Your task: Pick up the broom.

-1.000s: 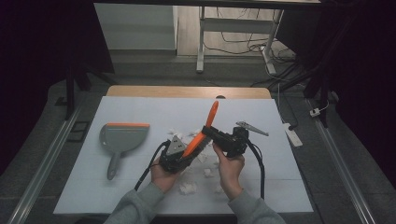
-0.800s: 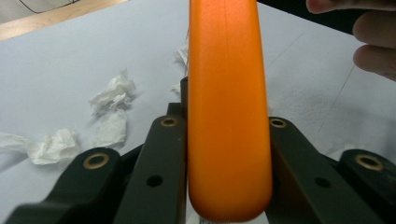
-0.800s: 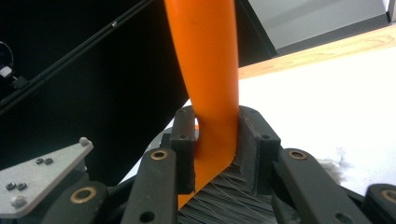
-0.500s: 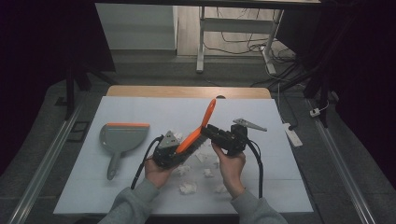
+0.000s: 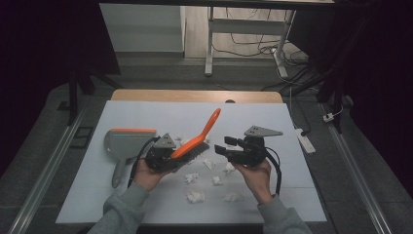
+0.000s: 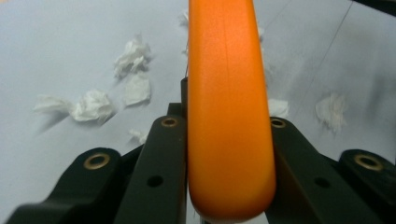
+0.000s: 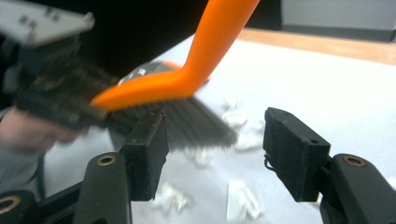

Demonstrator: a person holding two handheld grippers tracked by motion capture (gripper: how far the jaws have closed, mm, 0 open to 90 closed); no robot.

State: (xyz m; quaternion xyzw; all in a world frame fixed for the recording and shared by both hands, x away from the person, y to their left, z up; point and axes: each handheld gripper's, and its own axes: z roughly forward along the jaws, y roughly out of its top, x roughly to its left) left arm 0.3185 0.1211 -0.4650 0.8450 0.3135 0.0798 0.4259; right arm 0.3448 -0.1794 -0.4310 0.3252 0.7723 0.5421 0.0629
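Note:
An orange hand brush [image 5: 202, 134] with dark bristles [image 7: 196, 123] is held over the middle of the white table [image 5: 292, 195], its handle slanting up and to the right. My left gripper [image 5: 178, 155] is shut on the brush body [image 6: 229, 93], jaws pressed to both sides. My right gripper [image 5: 223, 146] is open just right of the bristles, a small gap away. In the right gripper view its jaws [image 7: 215, 140] stand wide with the brush [image 7: 187, 79] ahead. Crumpled paper wads [image 5: 196, 196] lie under and in front of both hands.
A grey dustpan [image 5: 127, 141] with an orange lip lies at the left of the table, handle toward me. More paper scraps [image 6: 93, 105] are scattered around the centre. A white power strip [image 5: 304, 139] lies off the table's right edge. A wooden strip [image 5: 195, 95] borders the far side.
My right gripper has drawn back to the right, away from the brush, and now stands apart from it. The brush stays in my left gripper, handle leaning further right.

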